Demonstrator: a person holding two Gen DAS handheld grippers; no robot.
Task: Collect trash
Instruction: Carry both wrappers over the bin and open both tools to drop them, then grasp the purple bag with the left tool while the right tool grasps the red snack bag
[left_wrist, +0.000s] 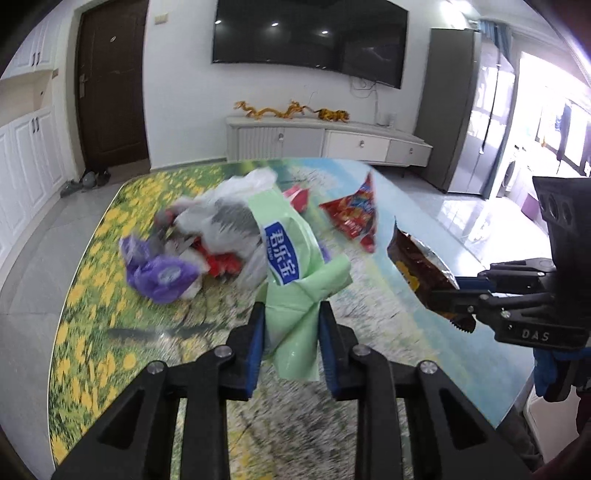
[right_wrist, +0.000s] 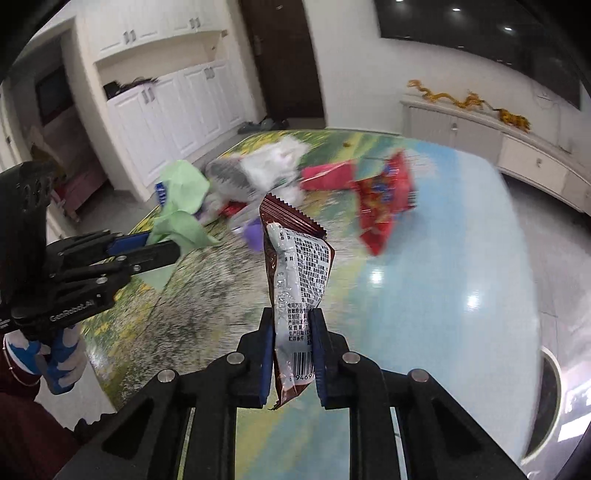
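My left gripper (left_wrist: 291, 314) is shut on a light green plastic wrapper (left_wrist: 291, 273) with a blue label and holds it above the table; it also shows in the right wrist view (right_wrist: 181, 199). My right gripper (right_wrist: 292, 317) is shut on a brown snack wrapper (right_wrist: 295, 266) with a silver back and barcode, also lifted; it shows at the right of the left wrist view (left_wrist: 421, 269). A red snack bag (left_wrist: 354, 214) lies beyond. A pile of white plastic bag (left_wrist: 221, 210), purple wrapper (left_wrist: 159, 273) and red scraps lies left of centre.
The table (left_wrist: 92, 288) has a glossy flower-and-sky print and a rounded edge. A white TV cabinet (left_wrist: 325, 140) and a wall TV stand behind it. White cupboards and a dark door are at the left. A grey tiled floor surrounds the table.
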